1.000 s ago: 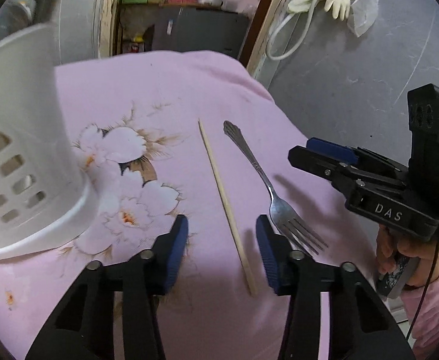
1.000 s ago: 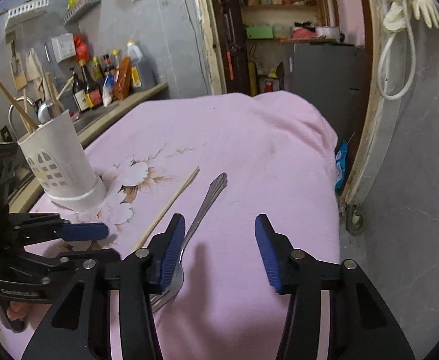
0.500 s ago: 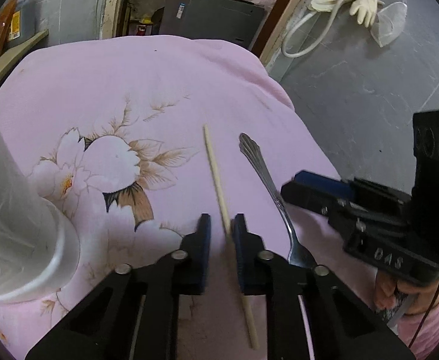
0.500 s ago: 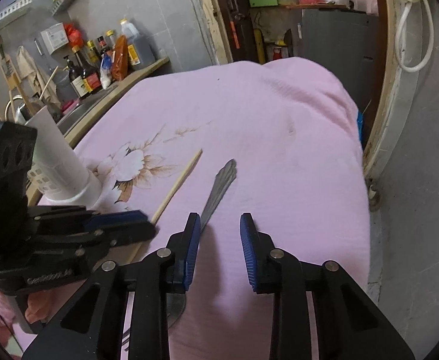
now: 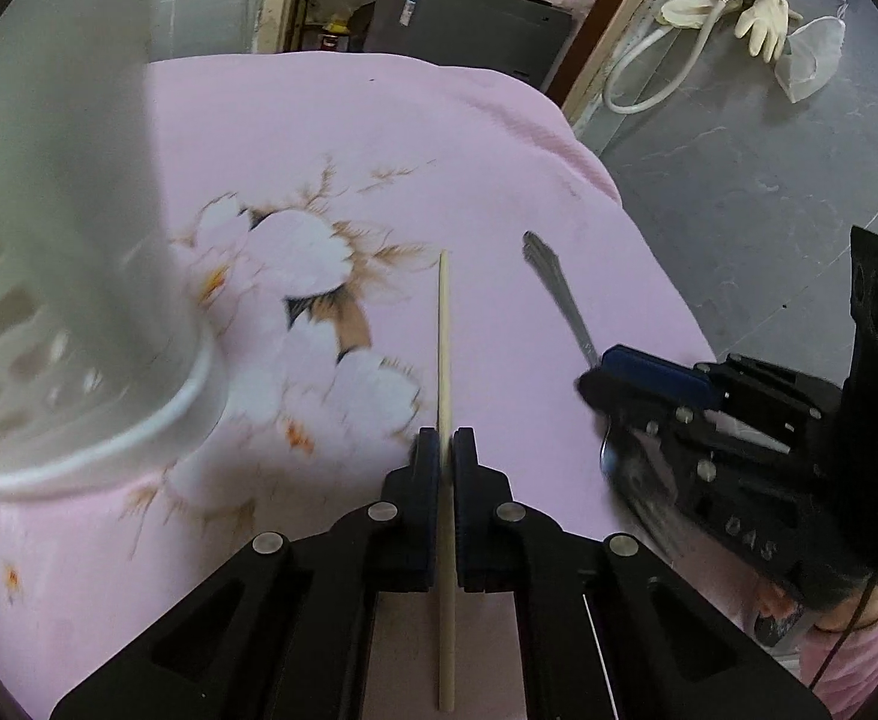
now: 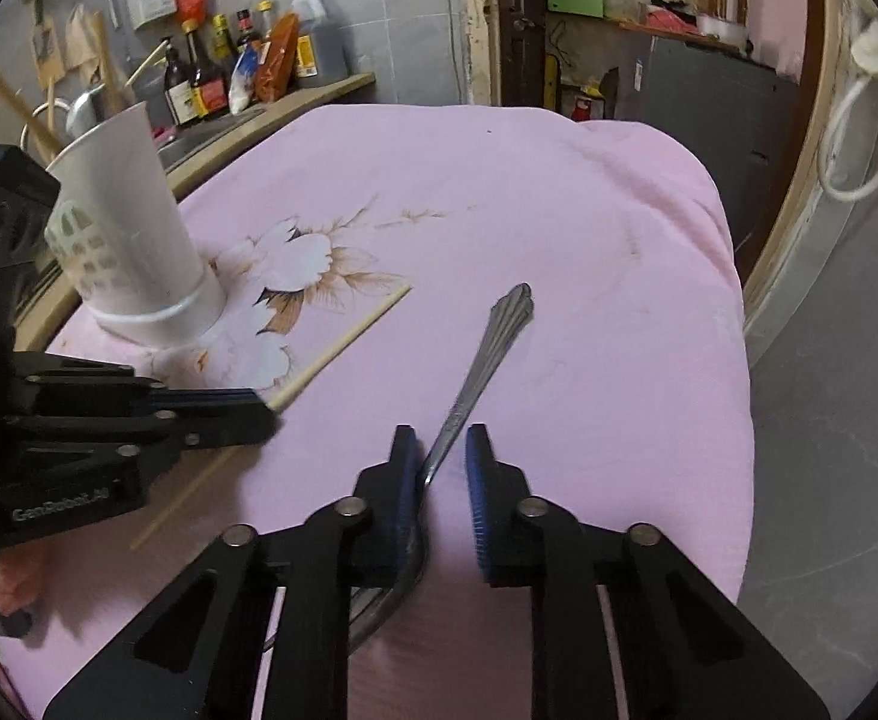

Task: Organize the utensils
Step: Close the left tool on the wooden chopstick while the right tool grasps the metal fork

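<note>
We clamp left gripper on chopstick; right gripper jaws, just closing, straddle fork with a gap left, both bound for holder.

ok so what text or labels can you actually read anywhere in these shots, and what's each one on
"DAS": raised letters on the body of the right gripper, left wrist view.
"GenRobot.AI": on the body of the left gripper, right wrist view; last letters soft.
Labels on the sauce bottles on the counter: too small to read.
Nothing legible on the white utensil holder, fork or chopstick.
</note>
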Available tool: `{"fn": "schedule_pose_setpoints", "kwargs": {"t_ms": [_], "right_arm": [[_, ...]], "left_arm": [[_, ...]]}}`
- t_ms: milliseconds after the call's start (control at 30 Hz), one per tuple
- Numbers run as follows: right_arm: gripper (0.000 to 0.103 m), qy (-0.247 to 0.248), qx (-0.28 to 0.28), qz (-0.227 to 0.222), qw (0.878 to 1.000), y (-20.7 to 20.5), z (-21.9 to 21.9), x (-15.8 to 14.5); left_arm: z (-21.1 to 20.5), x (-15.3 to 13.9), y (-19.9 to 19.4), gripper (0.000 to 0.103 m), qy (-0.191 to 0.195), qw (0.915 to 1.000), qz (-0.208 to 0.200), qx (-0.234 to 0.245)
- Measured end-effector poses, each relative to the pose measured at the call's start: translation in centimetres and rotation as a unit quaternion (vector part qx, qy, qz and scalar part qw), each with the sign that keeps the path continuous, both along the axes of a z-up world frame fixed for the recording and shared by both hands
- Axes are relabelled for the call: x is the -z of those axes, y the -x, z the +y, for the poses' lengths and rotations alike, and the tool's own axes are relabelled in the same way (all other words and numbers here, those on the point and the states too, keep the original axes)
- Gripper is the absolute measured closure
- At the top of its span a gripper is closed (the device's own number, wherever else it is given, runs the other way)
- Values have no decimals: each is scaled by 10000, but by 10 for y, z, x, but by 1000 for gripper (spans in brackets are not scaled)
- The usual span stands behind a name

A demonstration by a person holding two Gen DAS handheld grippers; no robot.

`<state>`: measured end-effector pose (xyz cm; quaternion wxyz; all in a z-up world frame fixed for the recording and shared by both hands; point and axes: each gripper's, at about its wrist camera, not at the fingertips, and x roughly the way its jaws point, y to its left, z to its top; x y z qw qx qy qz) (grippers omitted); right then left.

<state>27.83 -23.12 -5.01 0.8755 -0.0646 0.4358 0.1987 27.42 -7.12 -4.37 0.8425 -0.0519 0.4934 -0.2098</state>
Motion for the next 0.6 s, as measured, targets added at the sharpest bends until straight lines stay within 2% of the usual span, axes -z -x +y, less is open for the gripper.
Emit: {"fn": "schedule_pose_setpoints", "kwargs": {"t_ms": [200,600], "right_arm": [[95,55,-31,-11,10000,10,-4,-2],[98,421,-293,-49,9987,50,-1,-4]], "left_arm": [[12,-3,21,100,-40,9998,-45,-180],[60,-11,64,101,260,9966,-256,-734]]}}
